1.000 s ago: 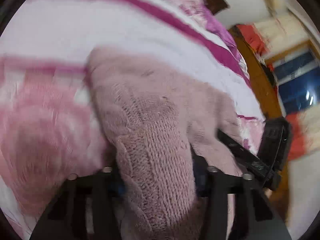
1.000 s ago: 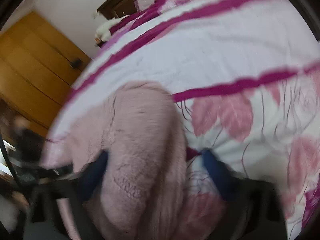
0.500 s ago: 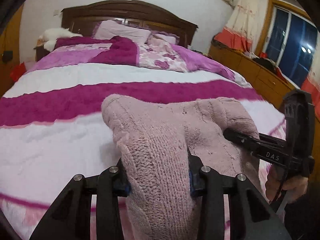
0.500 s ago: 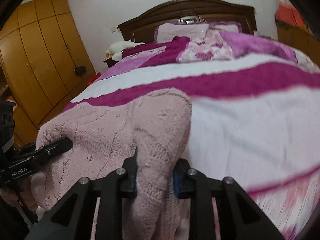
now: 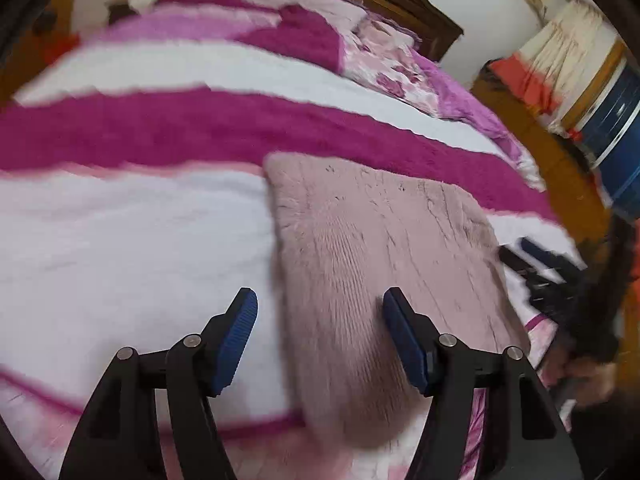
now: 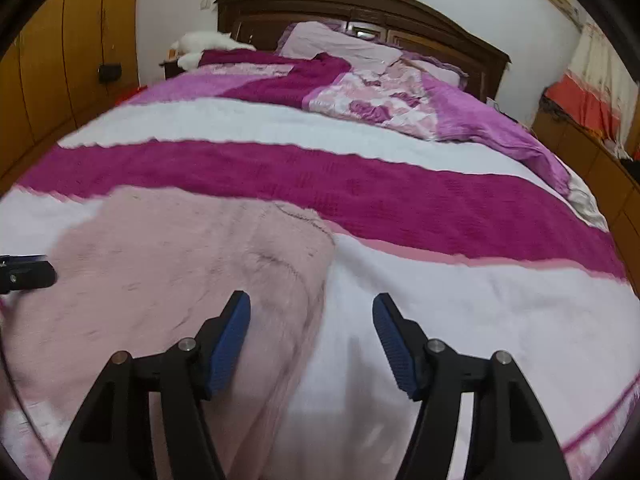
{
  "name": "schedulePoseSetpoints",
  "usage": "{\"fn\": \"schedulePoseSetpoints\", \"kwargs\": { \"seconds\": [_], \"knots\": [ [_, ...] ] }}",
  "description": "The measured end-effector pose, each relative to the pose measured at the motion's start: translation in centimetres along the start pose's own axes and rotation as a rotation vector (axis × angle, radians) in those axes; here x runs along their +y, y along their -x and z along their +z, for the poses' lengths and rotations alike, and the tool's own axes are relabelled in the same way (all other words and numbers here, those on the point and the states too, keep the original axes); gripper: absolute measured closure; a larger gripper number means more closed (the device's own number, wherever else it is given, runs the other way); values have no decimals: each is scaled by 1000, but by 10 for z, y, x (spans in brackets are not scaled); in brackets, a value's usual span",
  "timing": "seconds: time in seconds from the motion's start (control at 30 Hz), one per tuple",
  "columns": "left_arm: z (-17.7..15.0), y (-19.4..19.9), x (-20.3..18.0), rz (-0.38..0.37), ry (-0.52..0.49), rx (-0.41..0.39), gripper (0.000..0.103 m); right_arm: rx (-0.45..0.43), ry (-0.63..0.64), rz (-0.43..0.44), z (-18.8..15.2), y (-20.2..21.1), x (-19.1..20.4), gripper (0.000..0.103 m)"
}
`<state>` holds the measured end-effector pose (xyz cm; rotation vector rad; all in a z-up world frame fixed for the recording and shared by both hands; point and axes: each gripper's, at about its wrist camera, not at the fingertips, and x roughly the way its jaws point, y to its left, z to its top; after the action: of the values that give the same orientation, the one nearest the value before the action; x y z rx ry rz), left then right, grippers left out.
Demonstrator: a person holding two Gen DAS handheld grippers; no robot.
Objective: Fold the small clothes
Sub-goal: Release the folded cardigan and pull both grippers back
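Observation:
A pale pink knitted garment (image 5: 380, 248) lies flat on the striped bedspread (image 5: 120, 248), folded into a rough rectangle. My left gripper (image 5: 320, 304) is open and empty, its jaws spread over the garment's left near edge. My right gripper (image 6: 312, 308) is open and empty over the garment's right near edge (image 6: 180, 272). The right gripper shows as a dark blur at the right of the left wrist view (image 5: 560, 276). A tip of the left gripper shows at the left edge of the right wrist view (image 6: 24, 274).
The bed has white and magenta stripes (image 6: 320, 184), with pillows and a purple quilt (image 6: 400, 96) near the dark wooden headboard (image 6: 360, 4). Wooden wardrobes (image 6: 48, 60) stand on the left, a low cabinet (image 6: 592, 152) and curtains on the right.
Both grippers were shut on the pink garment and held it up. They have laid it flat on the bed, let go and opened.

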<state>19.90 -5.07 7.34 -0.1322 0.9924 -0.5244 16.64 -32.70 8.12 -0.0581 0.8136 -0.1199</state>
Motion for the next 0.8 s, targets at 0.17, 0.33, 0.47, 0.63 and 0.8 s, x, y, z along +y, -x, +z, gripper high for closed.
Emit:
{"fn": "schedulePoseSetpoints", "kwargs": {
  "seconds": [0.17, 0.33, 0.47, 0.63, 0.8],
  "knots": [
    [-35, 88, -38, 52, -119, -83, 60, -13, -21, 34, -18, 91, 19, 36],
    [-89, 163, -69, 153, -209, -125, 60, -13, -20, 48, -49, 175, 54, 36],
    [-138, 196, -82, 205, -224, -171, 60, 22, -55, 42, -91, 224, 79, 36],
    [-185, 180, -75, 253, -195, -167, 60, 39, -117, 29, -142, 230, 96, 34],
    [-228, 130, -47, 276, -100, -106, 60, 73, -126, -45, -192, 194, 111, 34]
  ]
}}
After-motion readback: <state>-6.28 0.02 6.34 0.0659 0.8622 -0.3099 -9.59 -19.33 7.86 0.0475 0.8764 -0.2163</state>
